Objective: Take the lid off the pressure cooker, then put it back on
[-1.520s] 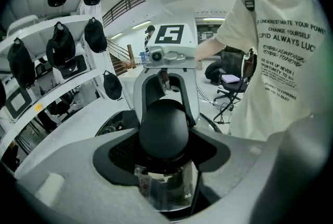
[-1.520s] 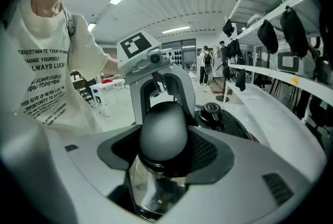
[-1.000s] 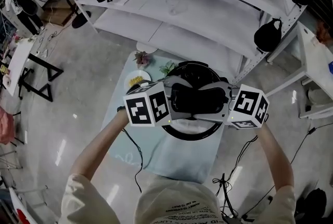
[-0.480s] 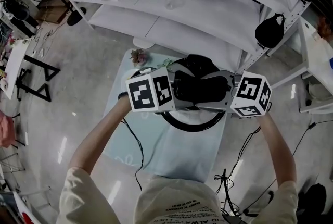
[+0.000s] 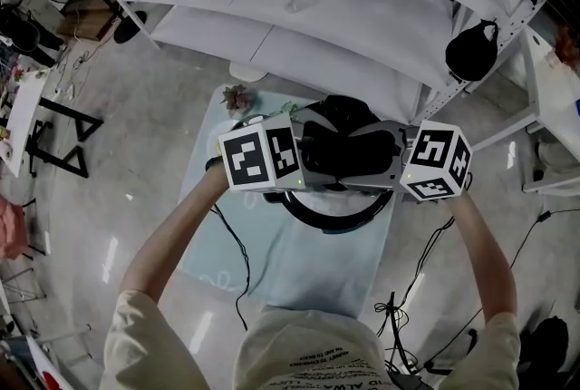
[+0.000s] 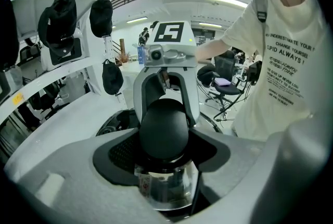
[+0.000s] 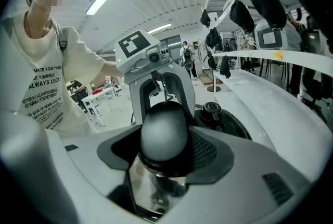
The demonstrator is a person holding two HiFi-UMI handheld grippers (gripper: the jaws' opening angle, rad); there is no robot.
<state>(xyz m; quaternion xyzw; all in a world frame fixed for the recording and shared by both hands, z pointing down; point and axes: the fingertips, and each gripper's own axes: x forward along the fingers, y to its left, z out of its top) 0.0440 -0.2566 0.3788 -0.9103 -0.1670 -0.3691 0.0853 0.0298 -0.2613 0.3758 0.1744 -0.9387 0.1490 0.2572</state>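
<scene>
Both grippers meet over the pressure cooker (image 5: 331, 214). It sits on a pale blue mat (image 5: 299, 275), just near of the white shelving (image 5: 299, 34). L gripper (image 6: 164, 140) comes in from the left and R gripper (image 7: 165, 146) from the right, facing each other. Their marker cubes are outermost, L cube (image 5: 258, 160) and R cube (image 5: 437, 163).

L gripper: jaws stand wide but are closed on the round black knob (image 6: 163, 125) of the lid. The knob sits in the dark padded notches w/ the pads against it on both sides. R gripper: same hold on the same knob from the opposite side, jaws wide and pads on it. A shiny metal stem (image 6: 166, 186) shows under the knob, btwn the jaws.

The lid (image 7: 229, 124) shows as a dark top surface beside the knob in the right gripper view, w/ a small black valve (image 7: 212, 109) on it. In the head view the grippers cover the middle of the cooker, so only its black rim shows on the near side. Can't tell if the lid is seated or raised off the pot.

Elsewhere:
- Black caps (image 5: 471, 53) hang off the shelf posts.
- A small plant (image 5: 237, 96) stands at the mat's far-left corner.
- A black cable (image 5: 243, 275) crosses the mat's left part toward the person, who wears a white printed T-shirt (image 5: 308, 352).
</scene>
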